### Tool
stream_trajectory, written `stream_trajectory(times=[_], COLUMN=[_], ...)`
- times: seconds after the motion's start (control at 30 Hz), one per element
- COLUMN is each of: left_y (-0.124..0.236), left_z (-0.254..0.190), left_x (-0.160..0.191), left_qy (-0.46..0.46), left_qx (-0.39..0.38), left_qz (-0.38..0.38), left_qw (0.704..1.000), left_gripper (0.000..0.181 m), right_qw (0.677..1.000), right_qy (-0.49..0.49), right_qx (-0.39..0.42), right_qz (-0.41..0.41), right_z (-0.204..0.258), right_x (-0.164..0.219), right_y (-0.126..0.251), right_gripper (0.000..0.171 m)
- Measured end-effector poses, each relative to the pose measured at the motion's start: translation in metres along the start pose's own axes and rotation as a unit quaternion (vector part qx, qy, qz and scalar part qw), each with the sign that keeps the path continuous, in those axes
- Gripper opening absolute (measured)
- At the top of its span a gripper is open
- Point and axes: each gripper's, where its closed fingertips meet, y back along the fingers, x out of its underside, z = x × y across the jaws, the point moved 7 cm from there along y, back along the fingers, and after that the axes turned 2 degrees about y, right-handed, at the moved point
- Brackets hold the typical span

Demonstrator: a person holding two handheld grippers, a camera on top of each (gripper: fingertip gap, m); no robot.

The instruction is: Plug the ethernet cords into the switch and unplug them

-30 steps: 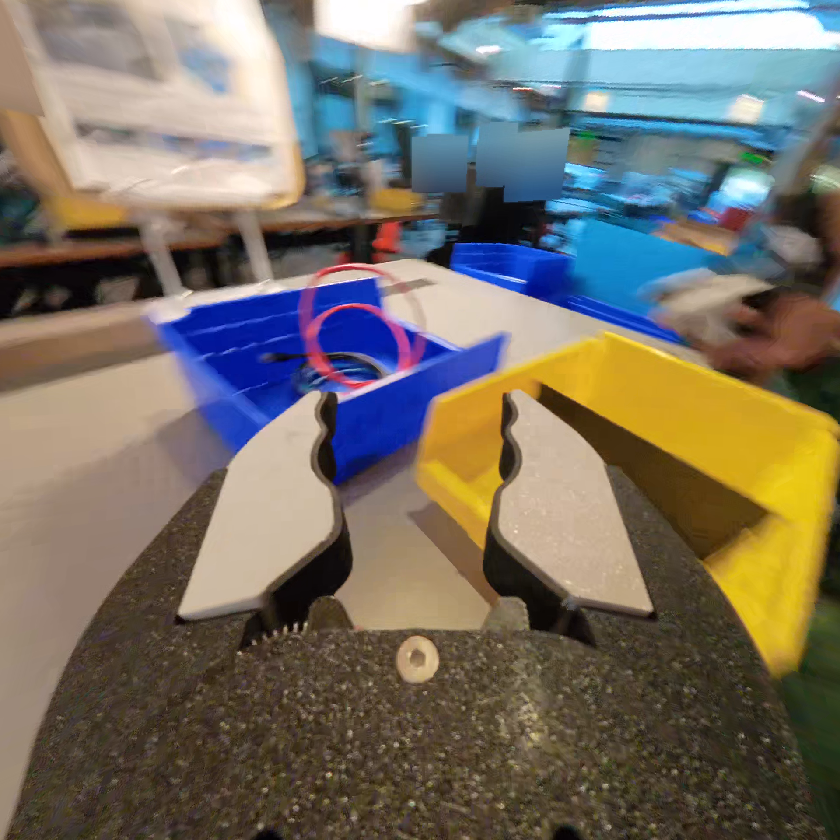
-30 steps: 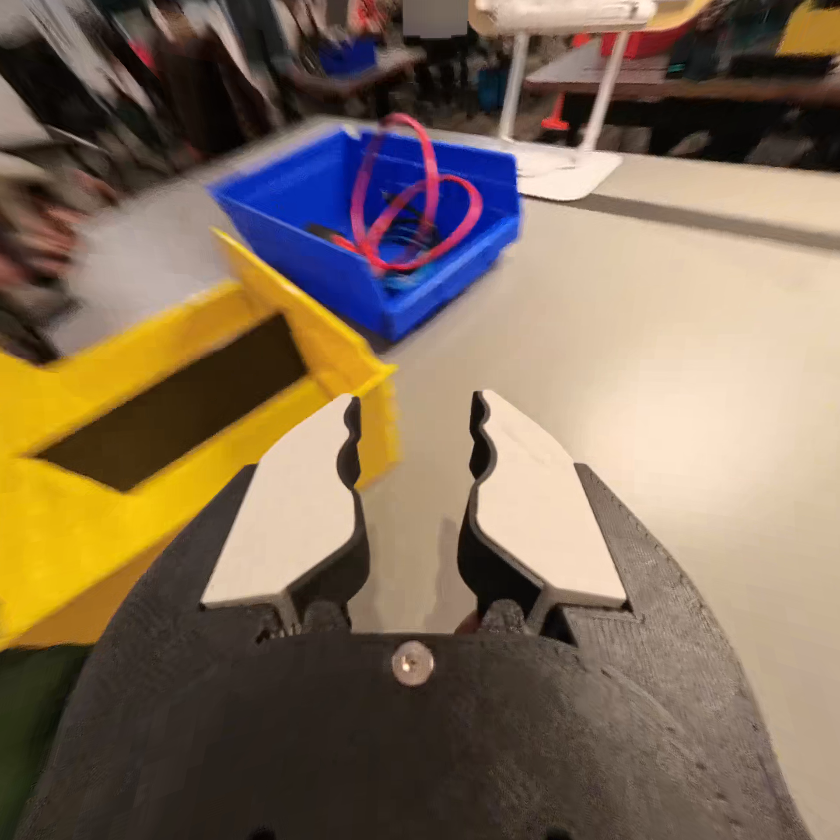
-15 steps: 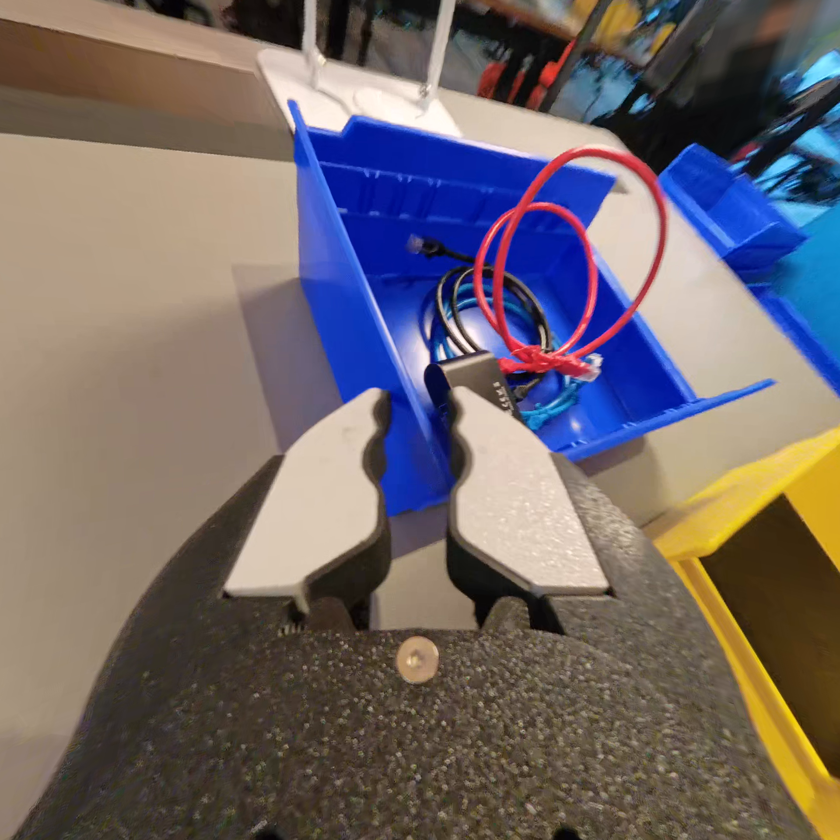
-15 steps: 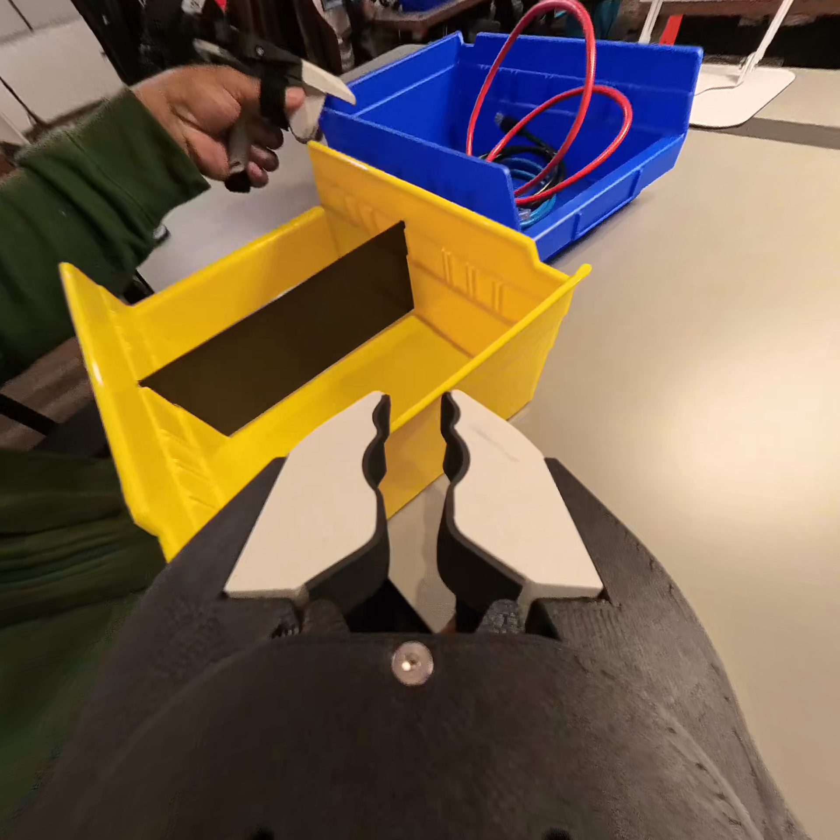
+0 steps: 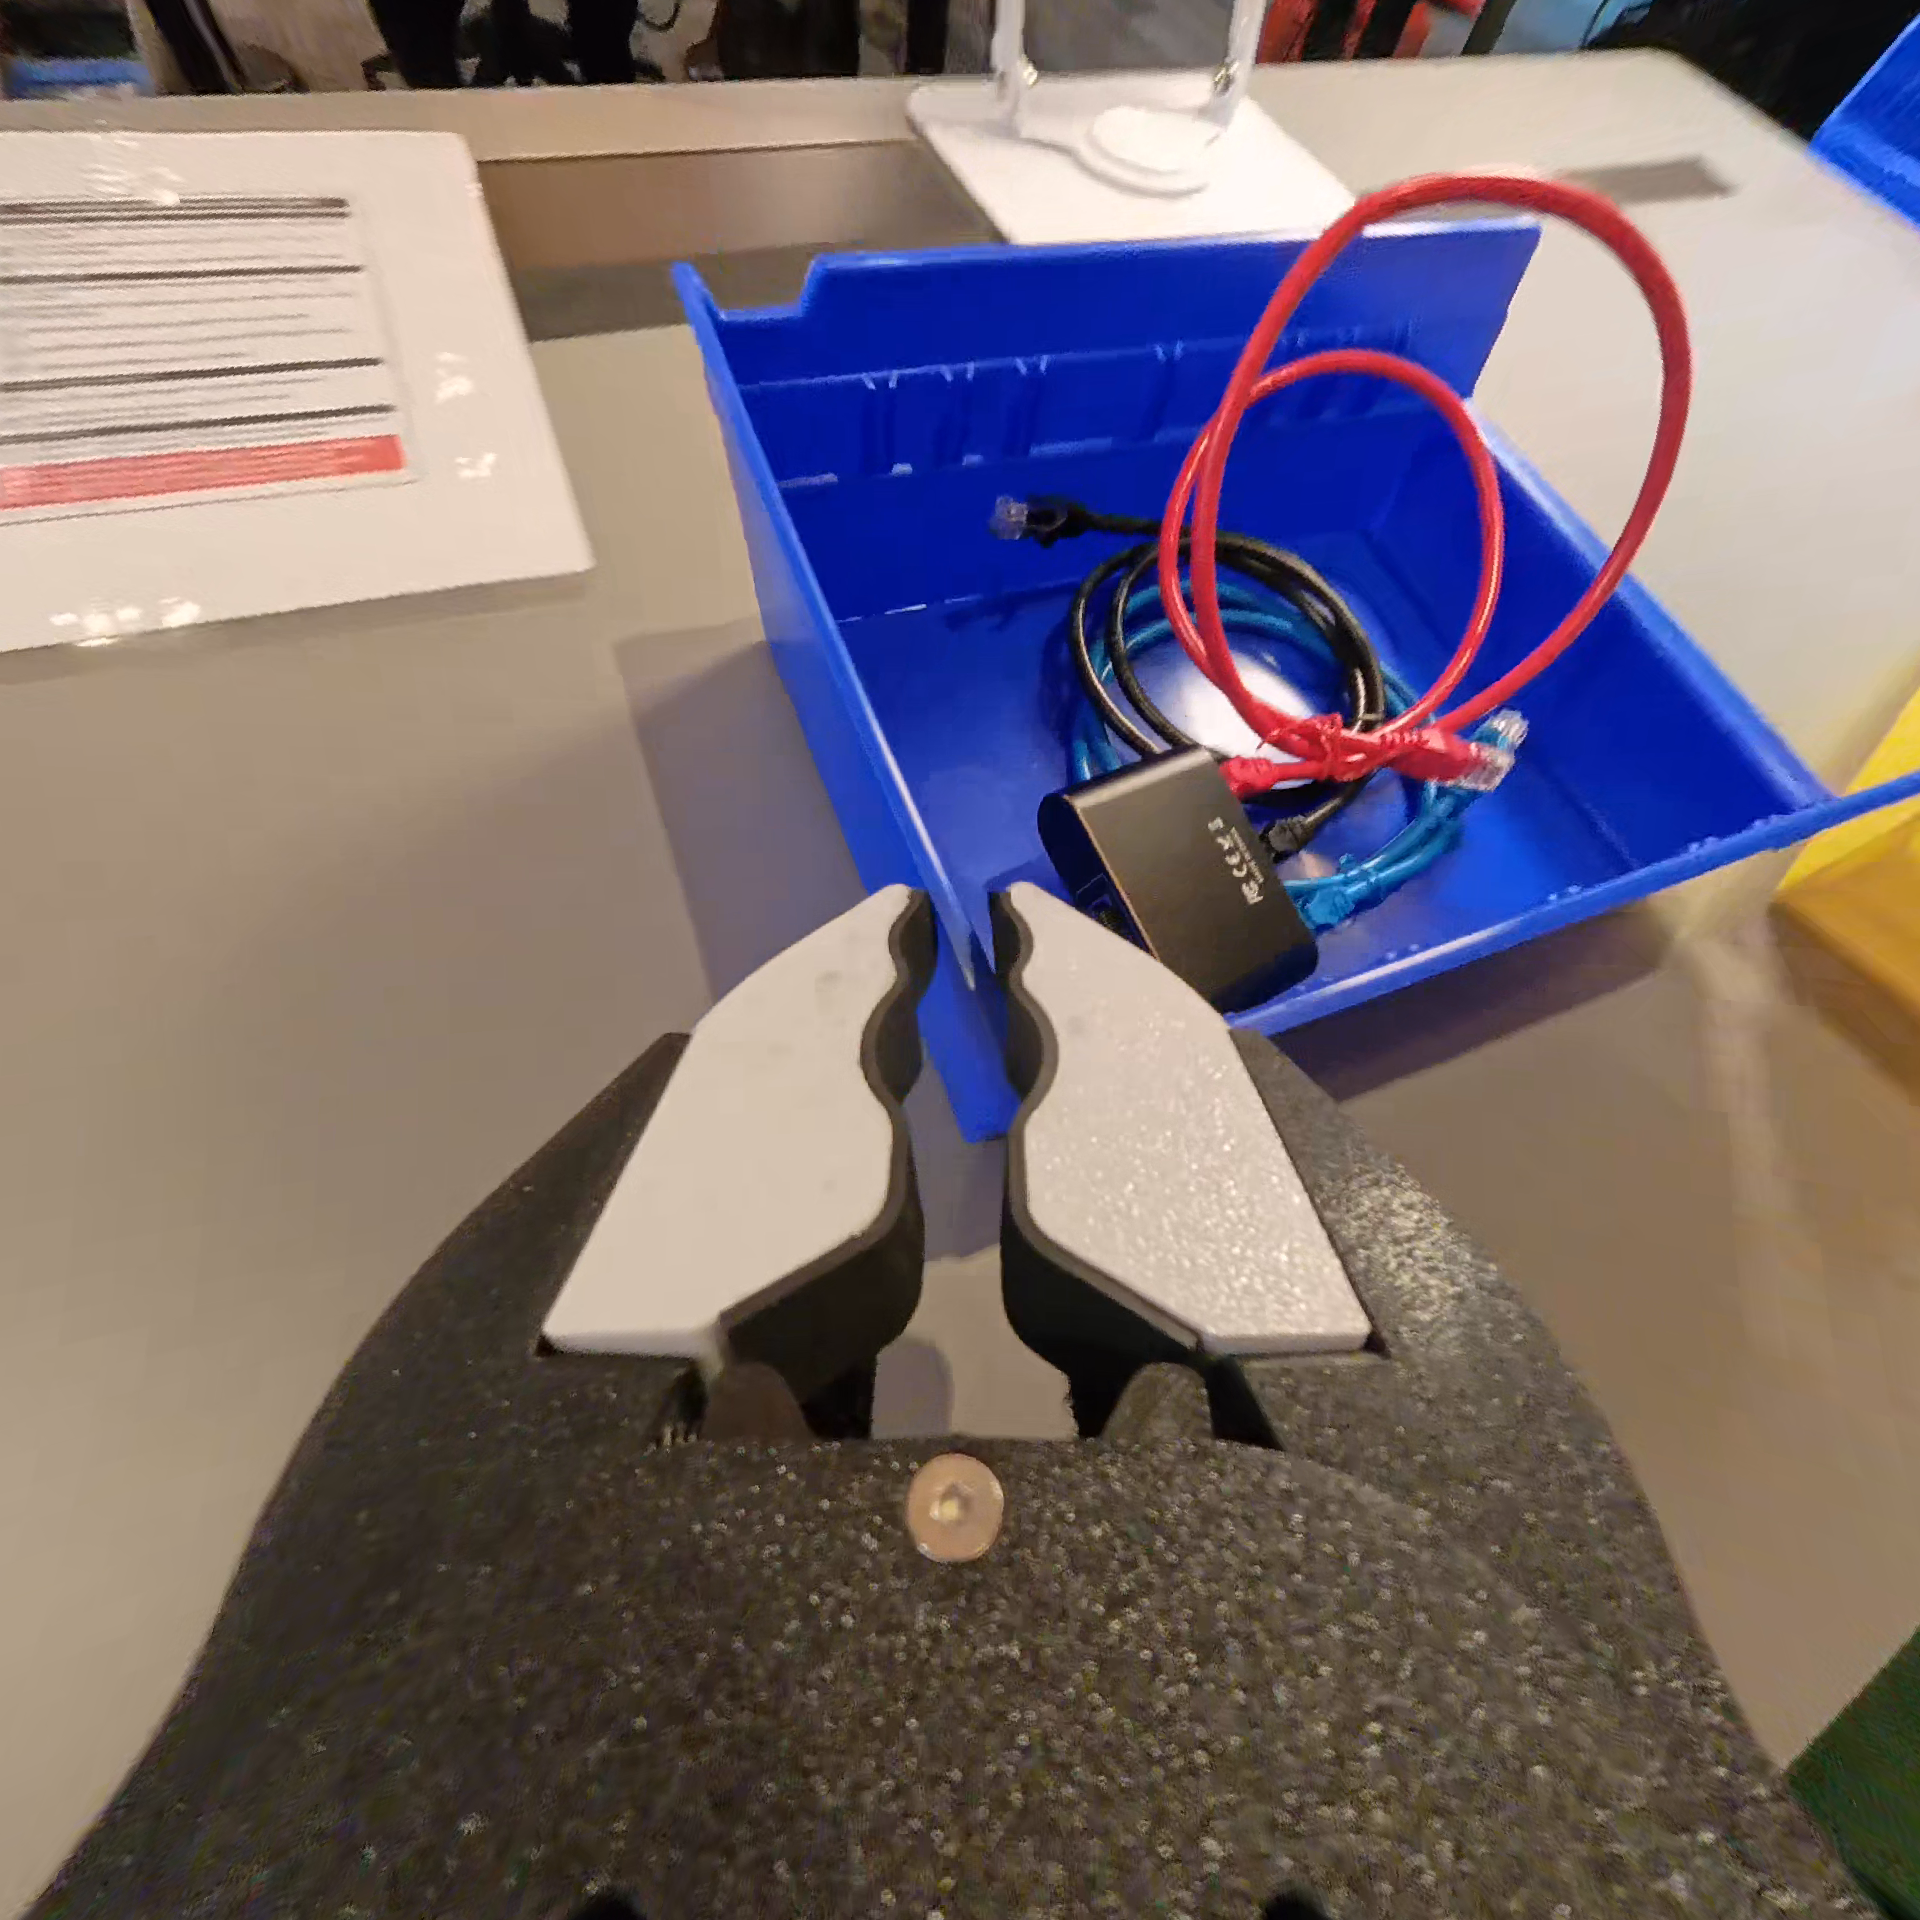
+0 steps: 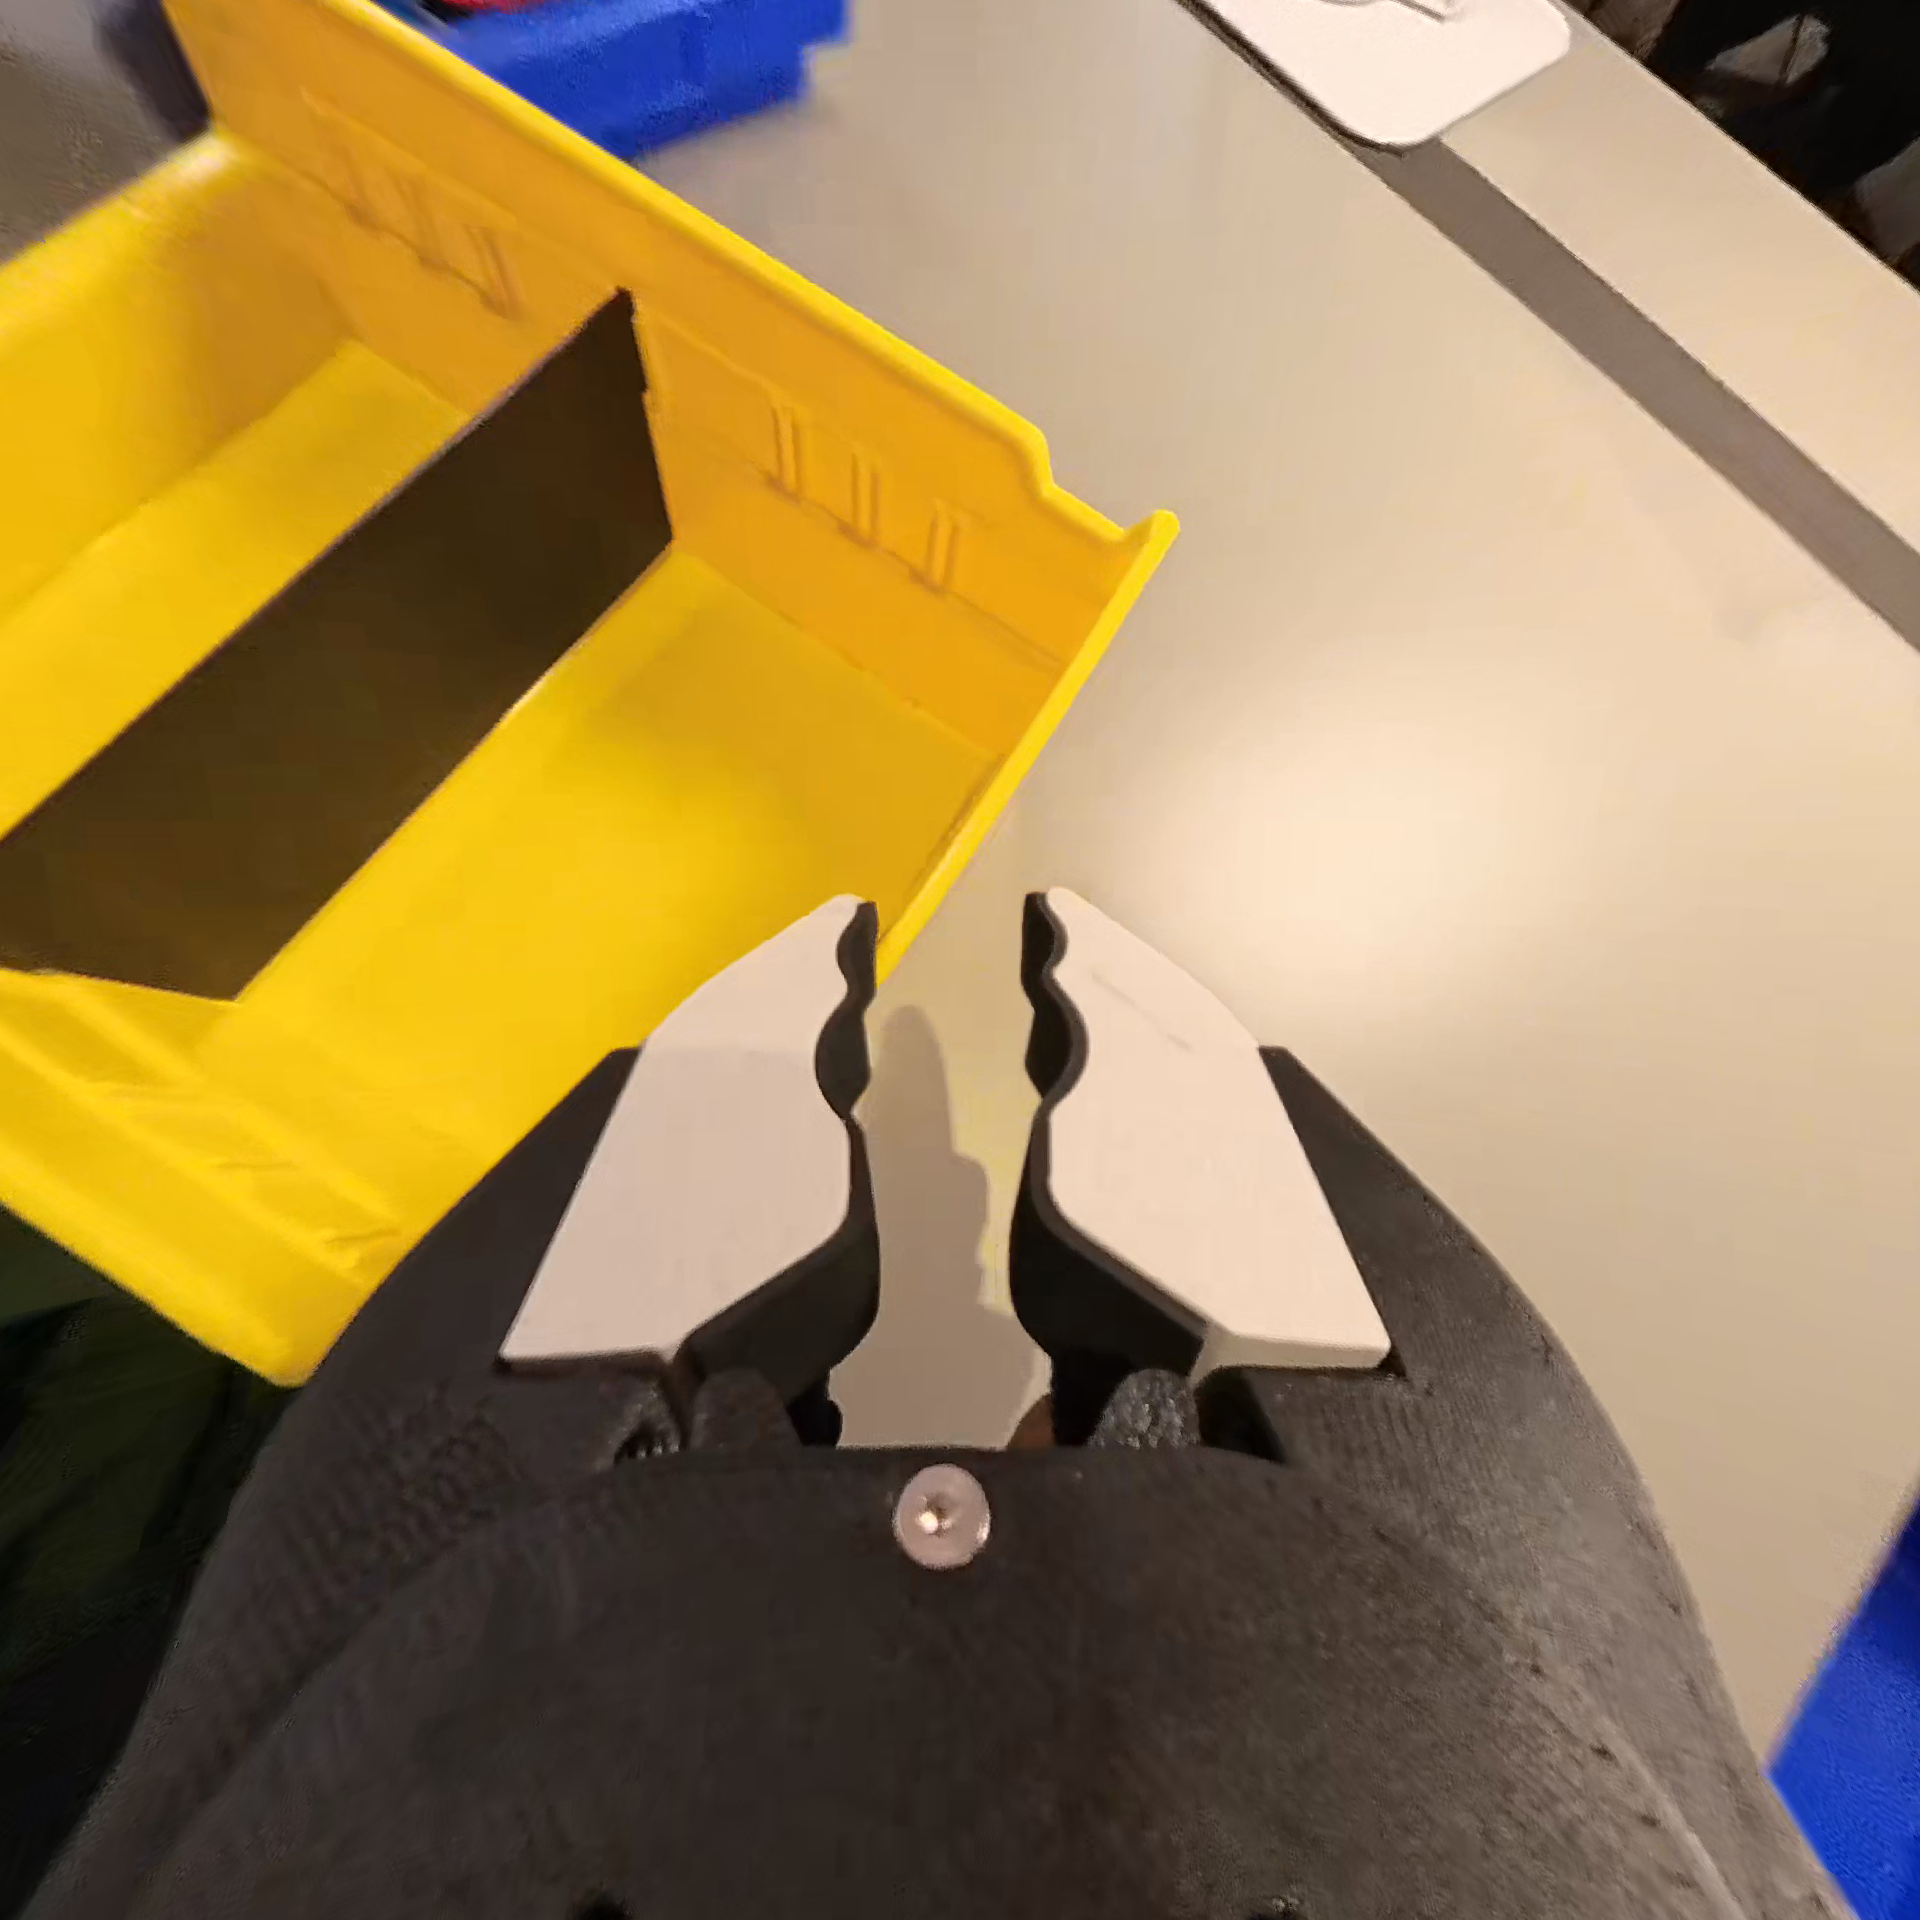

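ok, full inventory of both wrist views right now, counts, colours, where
blue bin: 1, blue, on the table ahead of the left gripper
switch: 1, black, in the blue bin, near corner
red cord: 1, red, looped up out of the blue bin
black cord: 1, black, coiled in the blue bin
blue cord: 1, light blue, coiled under the other cords
yellow bin: 1, yellow, beside the blue bin, empty
divider: 1, black, upright in the yellow bin
sheet: 1, white, far left on the table
stand base: 1, white, behind the blue bin
table: 1, grey
left gripper: fingers narrowly apart, empty
right gripper: fingers apart, empty
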Motion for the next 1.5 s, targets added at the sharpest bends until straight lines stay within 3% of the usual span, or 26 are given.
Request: stream_trajectory(times=[0.17, 0.3, 0.4, 0.5, 0.63, 0.73, 0.9, 1.0, 1.13, 1.2, 1.3, 1.5], left_y=[0.057, 0.080, 0.067, 0.031, -0.014, -0.031, -0.029, -0.004, 0.032, 0.050, 0.058, -0.003], left_z=[0.037, -0.010, -0.073, -0.129, -0.178, -0.187, -0.172, -0.155, -0.113, -0.099, -0.113, -0.168], left_x=[0.012, 0.000, -0.003, 0.001, 0.002, 0.005, 0.017, 0.028, 0.051, 0.058, 0.051, 0.015], left_qy=[-0.001, -0.039, -0.085, -0.141, -0.190, -0.221, -0.218, -0.200, -0.144, -0.109, -0.089, -0.166], left_qx=[-0.119, -0.131, -0.115, -0.128, -0.175, -0.262, -0.314, -0.347, -0.379, -0.369, -0.304, -0.264], left_qz=[-0.002, -0.100, -0.164, -0.191, -0.202, -0.180, -0.160, -0.174, -0.163, -0.166, -0.207, -0.174], left_qw=[0.993, 0.986, 0.976, 0.963, 0.945, 0.922, 0.910, 0.899, 0.899, 0.908, 0.926, 0.934], left_gripper=[0.016, 0.032, 0.053, 0.069, 0.071, 0.065, 0.054, 0.033, 0.028, 0.030, 0.046, 0.075], right_qw=[0.995, 0.986, 0.973, 0.957, 0.937, 0.928, 0.916, 0.903, 0.885, 0.873, 0.859, 0.872], right_qy=[0.004, -0.047, -0.056, -0.077, -0.073, -0.046, -0.009, -0.010, -0.013, -0.018, -0.035, -0.010], right_qx=[0.095, 0.148, 0.172, 0.185, 0.241, 0.294, 0.351, 0.387, 0.440, 0.471, 0.500, 0.470], right_qz=[0.035, -0.059, -0.144, -0.210, -0.244, -0.222, -0.194, -0.186, -0.154, -0.125, -0.100, -0.136], right_z=[-0.039, -0.010, 0.049, 0.109, 0.167, 0.190, 0.187, 0.174, 0.147, 0.127, 0.107, 0.134], right_x=[0.008, -0.008, -0.016, -0.019, -0.032, -0.043, -0.039, -0.022, 0.014, 0.033, 0.055, 0.039], right_y=[0.015, 0.048, 0.059, 0.044, 0.005, -0.019, -0.033, -0.018, 0.014, 0.032, 0.053, 0.039], right_gripper=[0.019, 0.031, 0.046, 0.059, 0.078, 0.085, 0.082, 0.079, 0.076, 0.074, 0.073, 0.069])
